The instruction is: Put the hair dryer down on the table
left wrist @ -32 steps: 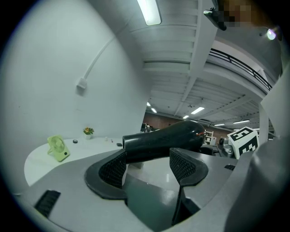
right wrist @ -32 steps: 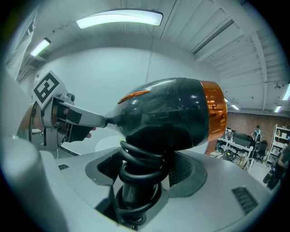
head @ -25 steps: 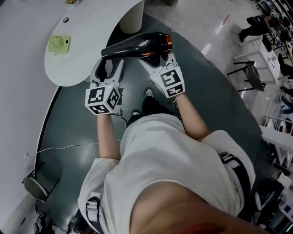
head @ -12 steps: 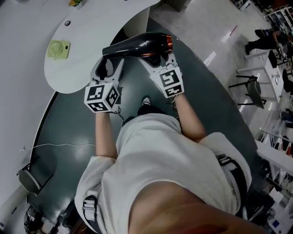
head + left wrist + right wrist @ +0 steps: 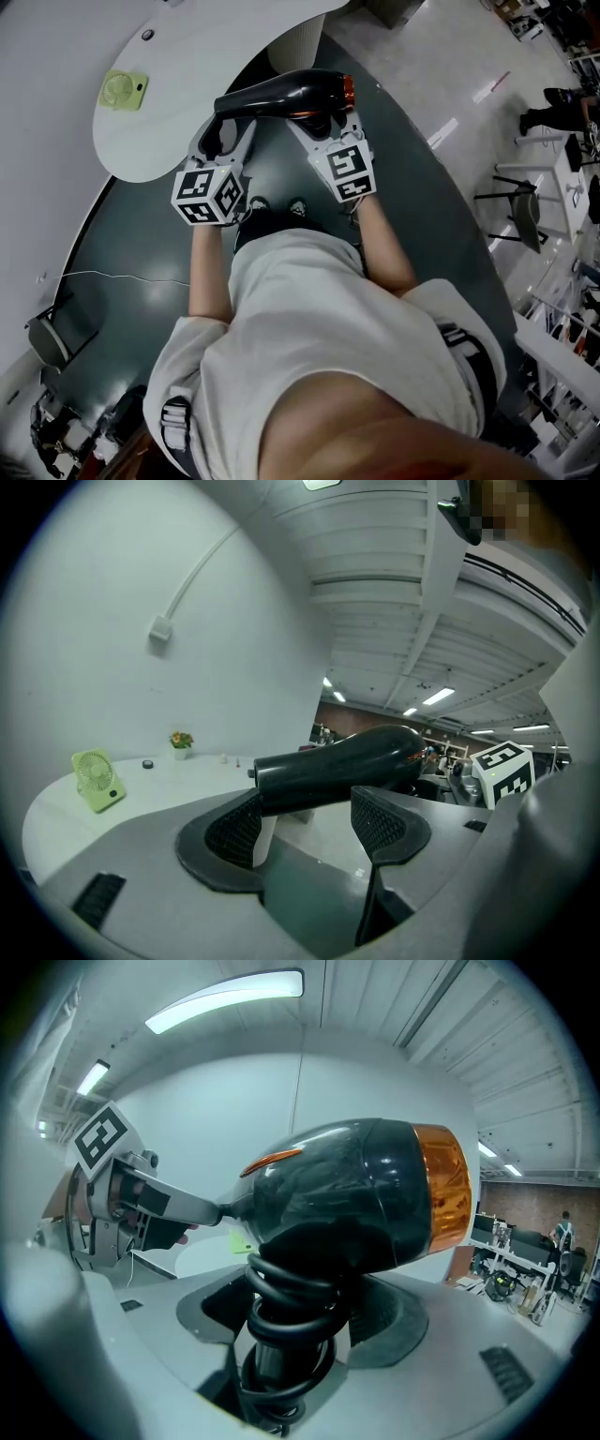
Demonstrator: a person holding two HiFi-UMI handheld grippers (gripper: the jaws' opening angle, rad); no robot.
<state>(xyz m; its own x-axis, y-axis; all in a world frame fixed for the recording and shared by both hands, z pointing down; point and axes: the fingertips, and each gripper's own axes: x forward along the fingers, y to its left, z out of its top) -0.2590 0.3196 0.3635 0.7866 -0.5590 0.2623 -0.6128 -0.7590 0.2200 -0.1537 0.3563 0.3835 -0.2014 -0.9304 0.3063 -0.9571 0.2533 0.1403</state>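
Observation:
A black hair dryer (image 5: 281, 94) with an orange rear ring is held level in the air, its nozzle over the edge of the white table (image 5: 187, 84). My right gripper (image 5: 317, 127) is shut on its handle, which has the cord coiled round it (image 5: 286, 1321); the dryer's body (image 5: 356, 1190) fills the right gripper view. My left gripper (image 5: 225, 133) is open at the nozzle end. In the left gripper view the dryer's nozzle (image 5: 309, 772) lies just beyond the wide-apart pads, close to the left one (image 5: 234, 832).
A small green fan (image 5: 123, 90) stands on the table, also seen as the fan (image 5: 97, 780) beside a tiny flower pot (image 5: 181, 742). The table's pedestal (image 5: 298, 42) is behind the dryer. Dark floor (image 5: 141, 253) lies below, with a thin cable (image 5: 112, 277) and chairs (image 5: 520, 206) at right.
The person has stepped a little toward the table; the dryer's nozzle now reaches slightly further over its edge. Both grippers keep the same hold and pose.

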